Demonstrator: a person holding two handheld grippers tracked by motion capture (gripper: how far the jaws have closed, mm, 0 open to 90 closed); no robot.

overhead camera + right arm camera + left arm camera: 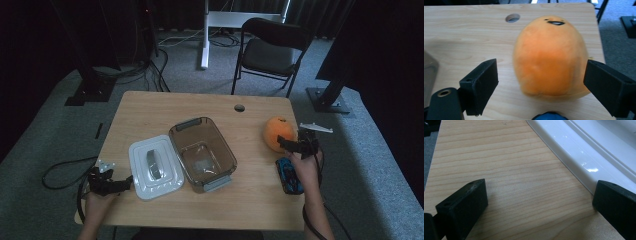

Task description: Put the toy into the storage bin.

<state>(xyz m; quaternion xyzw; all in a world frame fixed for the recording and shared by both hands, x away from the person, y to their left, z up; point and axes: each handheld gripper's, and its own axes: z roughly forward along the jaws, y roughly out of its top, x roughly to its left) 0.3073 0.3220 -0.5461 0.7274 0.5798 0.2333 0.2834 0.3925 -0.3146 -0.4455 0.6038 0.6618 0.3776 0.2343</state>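
Dark room, wooden table (165, 107) mid-frame. We've got the right claw (294, 146) spread wide, straddling the orange egg-shaped plush (278, 133) at right of frame, not yet pinching; looks like the approach for a side grip. Plush stands upright, long axis vertical, face on top. Left claw (121, 183), also wide, idles beside the white lid (155, 167), lower left.

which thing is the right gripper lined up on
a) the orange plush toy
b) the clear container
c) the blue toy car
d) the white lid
a: in the right gripper view the right gripper has its jaws spread wide with the orange plush toy between them, not yet closed on it; the blue toy car lies nearer the person, beside the hand.
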